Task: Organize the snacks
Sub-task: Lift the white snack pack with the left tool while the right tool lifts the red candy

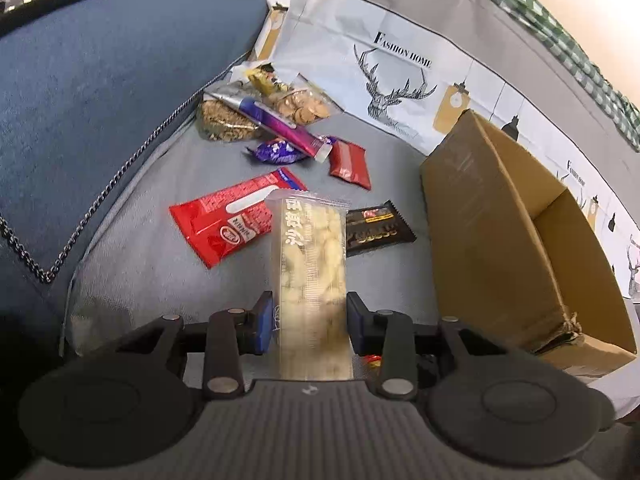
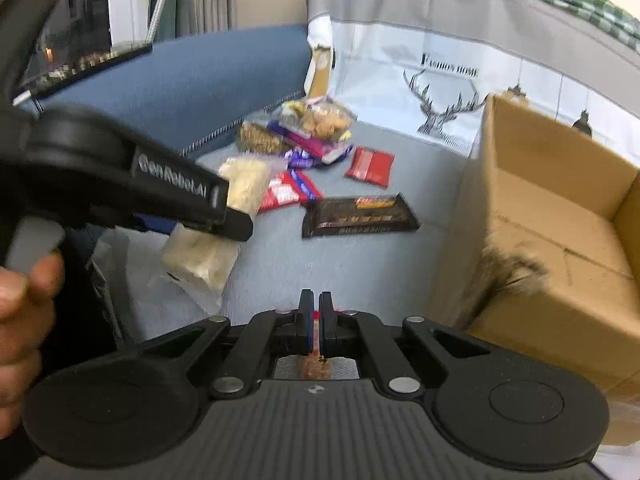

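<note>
your left gripper [image 1: 309, 322] clamps a long clear crinkly packet [image 1: 310, 264] of pale lumpy pieces, raised above the grey seat. your right gripper [image 2: 314, 322] is pinched tight on something thin and reddish, perhaps a foil wrapper. the open cardboard box [image 2: 560, 216] stands just right.

The snacks lie on a sofa seat [image 1: 168, 264], the cardboard box [image 1: 496, 232] well to their right, its open top tipped toward the right. Farthest back, two clear bags [image 1: 256, 112] rest against the seat's rear corner with a long tube [image 1: 280, 124] across them. In front lie two small packets [image 1: 348, 158], then a flat pack [image 1: 224, 224] and a bar [image 1: 376, 228] side by side.
</note>
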Demonstrator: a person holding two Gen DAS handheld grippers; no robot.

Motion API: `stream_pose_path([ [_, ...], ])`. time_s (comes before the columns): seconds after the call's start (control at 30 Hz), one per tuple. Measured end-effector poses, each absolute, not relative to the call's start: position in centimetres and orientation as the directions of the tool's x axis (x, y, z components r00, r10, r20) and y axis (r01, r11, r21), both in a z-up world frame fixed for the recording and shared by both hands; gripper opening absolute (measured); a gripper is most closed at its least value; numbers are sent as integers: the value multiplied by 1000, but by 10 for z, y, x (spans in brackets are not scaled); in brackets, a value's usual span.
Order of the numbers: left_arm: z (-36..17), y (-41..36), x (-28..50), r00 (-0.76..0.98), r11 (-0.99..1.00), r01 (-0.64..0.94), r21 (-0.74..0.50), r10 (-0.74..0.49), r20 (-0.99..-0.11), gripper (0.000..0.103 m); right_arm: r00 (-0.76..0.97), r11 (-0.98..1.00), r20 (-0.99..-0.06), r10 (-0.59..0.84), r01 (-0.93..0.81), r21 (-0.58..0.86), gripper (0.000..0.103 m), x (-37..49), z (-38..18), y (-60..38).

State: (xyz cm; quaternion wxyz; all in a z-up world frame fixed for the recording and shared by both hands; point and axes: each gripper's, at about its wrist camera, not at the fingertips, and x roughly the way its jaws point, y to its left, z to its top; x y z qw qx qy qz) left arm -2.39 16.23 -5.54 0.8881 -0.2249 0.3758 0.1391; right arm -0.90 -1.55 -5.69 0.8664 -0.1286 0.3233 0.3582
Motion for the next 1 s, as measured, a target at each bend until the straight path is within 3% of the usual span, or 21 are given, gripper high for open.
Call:
stream_pose_path([
  [0.23,-65,167,-17,655,839,-443,-316,62,-753,41,524,728,-693,495,-685,2,4,0,-82,-3],
  [0.33,-67,169,-15,648,835,-447,-320,55,-760,41,522,728,-700,487,-686,-5,33,-3,-83,-3],
  [0.37,-67,170,-15,647,834,-448,-322,54,-761,41,515,720,-703,490,-694,-6,36,-6,-84,-3],
  [0.53,-69,169,-13,642,835,-448,-320,51,-765,41,497,716,-738,457,-697,-26,37,-7,-95,4],
  [0.63,-69,169,-13,643,836,-446,-319,52,-764,41,498,722,-733,463,-692,-13,20,-5,-95,3],
  [0.67,-69,169,-13,643,835,-447,-321,51,-764,41,499,720,-732,464,-693,-16,19,-5,-95,2],
  [1.0,-64,167,-15,650,844,-435,-314,53,-758,41,546,738,-675,497,-675,-2,17,-9,-71,-12],
])
